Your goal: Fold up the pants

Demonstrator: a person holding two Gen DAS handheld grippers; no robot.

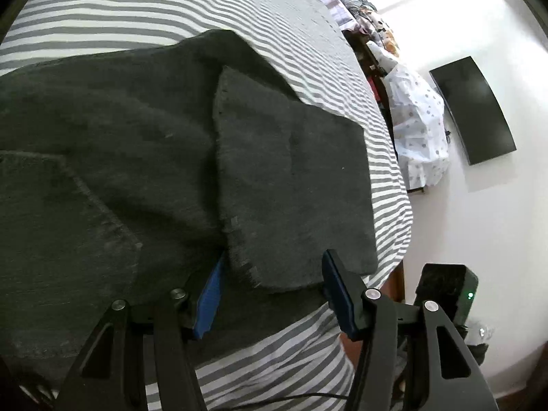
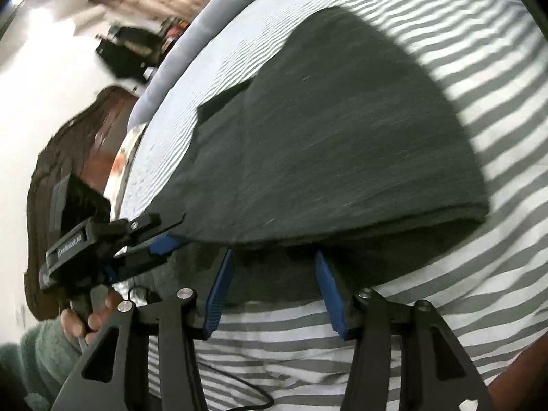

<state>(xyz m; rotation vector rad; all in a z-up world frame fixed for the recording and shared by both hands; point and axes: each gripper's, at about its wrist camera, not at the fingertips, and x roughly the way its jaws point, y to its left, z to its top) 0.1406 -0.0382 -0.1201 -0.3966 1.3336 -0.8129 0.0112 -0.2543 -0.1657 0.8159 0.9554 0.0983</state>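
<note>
The dark pants (image 1: 171, 144) lie folded on the striped bed (image 1: 137, 7). Their near hem sits between the spread fingers of the left claw (image 1: 274, 291); the right claw (image 2: 270, 287), also open, faces the same edge.

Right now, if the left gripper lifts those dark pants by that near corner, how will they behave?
The pants will probably droop: the folded flap already lies limp. They likely won't slide, since the knit looks fuzzy against the striped sheet. The open left gripper straddles several layers, so some may slip.
</note>
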